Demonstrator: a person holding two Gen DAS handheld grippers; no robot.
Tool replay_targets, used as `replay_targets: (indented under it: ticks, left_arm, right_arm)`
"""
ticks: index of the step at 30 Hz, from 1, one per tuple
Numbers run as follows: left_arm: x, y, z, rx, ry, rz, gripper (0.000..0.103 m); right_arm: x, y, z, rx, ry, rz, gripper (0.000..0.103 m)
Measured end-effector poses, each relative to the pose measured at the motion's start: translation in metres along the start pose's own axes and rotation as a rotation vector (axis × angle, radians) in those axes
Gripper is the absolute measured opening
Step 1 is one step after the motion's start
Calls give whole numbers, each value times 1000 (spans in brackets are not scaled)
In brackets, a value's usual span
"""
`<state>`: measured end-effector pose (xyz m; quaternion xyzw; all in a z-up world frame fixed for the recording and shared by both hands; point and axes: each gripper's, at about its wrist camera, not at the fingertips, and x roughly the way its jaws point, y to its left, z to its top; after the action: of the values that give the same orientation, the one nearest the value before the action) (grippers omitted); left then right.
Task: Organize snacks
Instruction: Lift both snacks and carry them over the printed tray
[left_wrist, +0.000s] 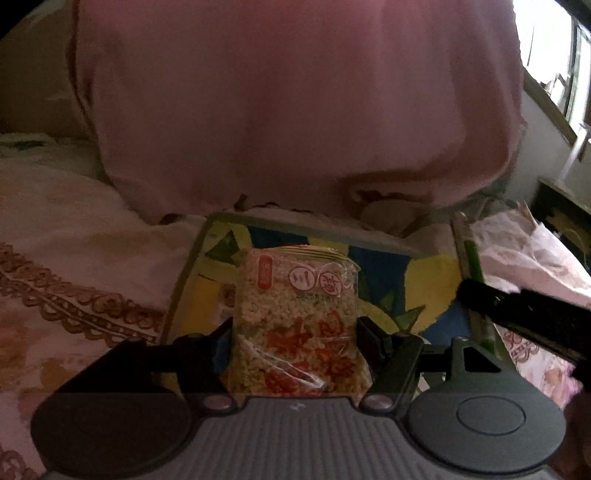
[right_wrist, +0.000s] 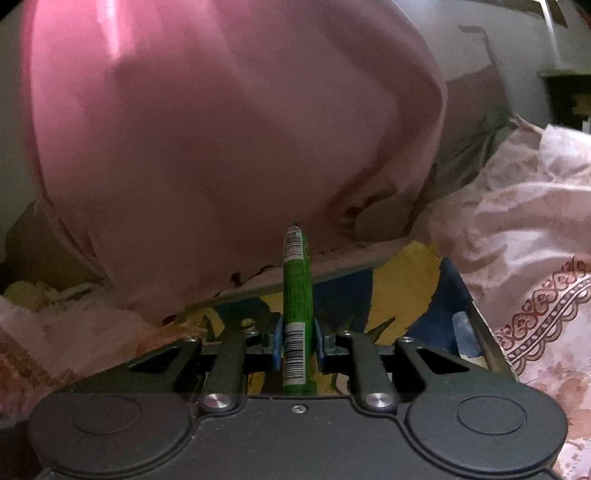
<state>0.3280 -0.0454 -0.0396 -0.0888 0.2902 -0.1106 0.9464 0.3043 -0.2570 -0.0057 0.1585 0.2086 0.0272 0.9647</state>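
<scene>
The clear packet of puffed rice snack (left_wrist: 299, 325) sat upright between the fingers of the left gripper (left_wrist: 295, 332), its sides pinched by both pads, its sealed top edge poking out beyond the fingertips. The packet hung above a colourful tray (left_wrist: 406, 273) printed in yellow, blue and green, which lay on a bedspread (left_wrist: 74, 280) patterned with brown scrolls.

The right gripper (right_wrist: 298, 341) was clamped tight on a thin green stick pack (right_wrist: 297, 295); the blue pads (right_wrist: 277, 343) squeezed its lower part near a barcode, and most of the stick stood out past the fingers. It, too, was held over the same tray (right_wrist: 402, 291).

Both tools pointed somewhat downward toward a big pink pillow (left_wrist: 295, 110) behind the tray. From the left side, the right gripper's dark body (left_wrist: 517, 310) showed at the tray's right edge.
</scene>
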Motion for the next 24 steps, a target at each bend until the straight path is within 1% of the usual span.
replay_targets:
  ticks: [4,9,12,17,24]
  left_arm:
    - [9,-8,-6,53,13,-9,72]
    - [14,-21,-17,119,25,-16,72]
    - [18,-28,-24,155,39,-14,72]
    - [26,-31,-31,186,75,2,72]
    - [29,-28,-31,179,99,0,72]
  right_arm:
    - [16,-11,-6,34,33,-17,19]
    - [33,-24,-17,67,98,-43,19]
    - [38,-28,-24,79,124,-55,19]
    - [41,-33,-32,92,147,-53,19]
    - [44,-37,-39,102,187,-68,19]
